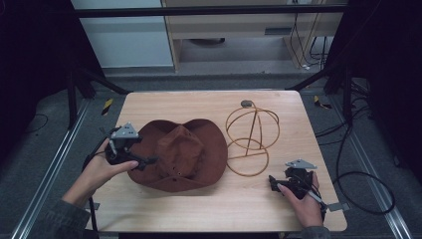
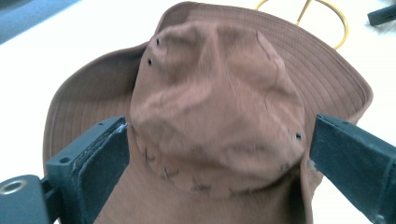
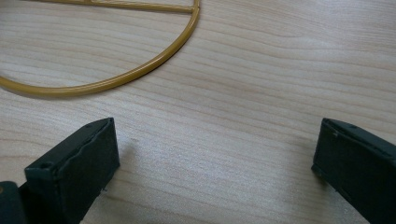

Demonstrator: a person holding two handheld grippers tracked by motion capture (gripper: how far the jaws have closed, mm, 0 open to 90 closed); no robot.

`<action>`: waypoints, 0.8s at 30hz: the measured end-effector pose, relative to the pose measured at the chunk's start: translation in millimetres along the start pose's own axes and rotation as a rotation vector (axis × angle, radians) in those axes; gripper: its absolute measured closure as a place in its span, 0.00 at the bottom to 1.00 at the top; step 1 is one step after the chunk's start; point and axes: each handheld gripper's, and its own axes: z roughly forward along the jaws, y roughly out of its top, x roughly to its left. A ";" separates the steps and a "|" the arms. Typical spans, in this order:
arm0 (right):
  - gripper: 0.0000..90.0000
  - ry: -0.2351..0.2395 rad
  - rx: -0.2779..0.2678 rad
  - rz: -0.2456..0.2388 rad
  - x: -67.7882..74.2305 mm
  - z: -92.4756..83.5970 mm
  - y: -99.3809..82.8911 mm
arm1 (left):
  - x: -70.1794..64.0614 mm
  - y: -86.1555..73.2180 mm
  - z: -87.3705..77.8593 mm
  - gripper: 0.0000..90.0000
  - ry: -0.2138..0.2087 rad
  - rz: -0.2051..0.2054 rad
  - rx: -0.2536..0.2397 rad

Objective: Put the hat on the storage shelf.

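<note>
Here, nearest me first:
My right hand: at about 5 o'clock on the table, near the front edge.
My right tongs: jaws spread wide over bare wood, holding nothing; in the right gripper view the grain runs between them.
My left hand: at about 8 o'clock, coming in from the front left corner.
My left tongs: jaws wide apart, pointing toward 3 o'clock at the hat's left brim; in the left gripper view they stand either side of the crown without pressing it, so nothing is gripped.
Brown hat: at the table's centre, slightly left, resting brim down with its dented crown up; small eyelets dot the crown.
Wire stand: yellow rod frame just right of the hat, toward 2 o'clock, its base ring flat on the wood and its hoops rising upright; the hat's brim reaches its base ring.
Grey cap: sits at the stand's top.
</note>
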 end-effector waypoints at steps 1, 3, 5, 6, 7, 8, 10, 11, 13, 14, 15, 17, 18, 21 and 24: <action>0.00 0.000 0.000 0.000 0.0 0.0 0.0 | 1.4 5.7 2.0 0.05 0.003 0.002 0.009; 0.00 0.000 0.000 0.000 0.0 0.0 0.0 | 3.7 15.9 6.7 0.05 0.009 0.009 0.022; 0.00 0.000 0.000 0.001 0.0 0.0 0.0 | 5.5 23.8 11.8 0.05 0.009 0.017 0.034; 0.00 0.000 0.000 0.000 0.0 0.0 0.0 | 6.3 27.2 13.5 0.06 0.021 0.014 0.033; 0.00 0.000 0.000 0.000 0.0 0.0 0.0 | 7.6 30.3 15.3 0.08 0.035 0.011 0.032; 0.00 0.000 0.000 0.000 0.0 0.0 0.0 | 9.0 33.3 17.2 0.08 0.039 0.004 0.033; 0.00 0.000 0.000 0.000 0.0 0.0 0.0 | 11.0 38.9 20.6 0.08 0.033 -0.006 0.038; 0.00 0.000 0.000 0.000 0.0 0.0 0.0 | 12.0 43.5 23.0 0.07 0.028 -0.007 0.049; 0.00 0.000 0.000 0.000 0.0 0.0 0.0 | 12.3 46.5 24.5 0.07 0.021 -0.009 0.055; 0.00 0.000 0.000 0.000 0.0 0.0 0.0 | 12.6 49.0 25.3 0.06 0.016 -0.003 0.069; 0.00 0.000 0.000 0.000 0.0 0.0 0.0 | 12.6 51.4 26.3 0.06 0.020 0.001 0.081; 0.00 0.000 0.000 0.000 0.0 0.0 0.0 | 12.2 55.7 27.9 0.06 0.044 0.008 0.085; 0.00 0.000 0.000 0.000 0.0 0.0 0.0 | 12.2 57.9 28.7 0.06 0.041 0.011 0.090; 0.00 0.000 0.000 0.000 0.0 0.0 0.0 | 10.5 66.1 33.0 0.06 0.031 0.024 0.114; 0.00 0.000 0.000 0.000 0.0 0.0 0.0 | 9.2 73.2 36.3 0.05 0.028 0.039 0.133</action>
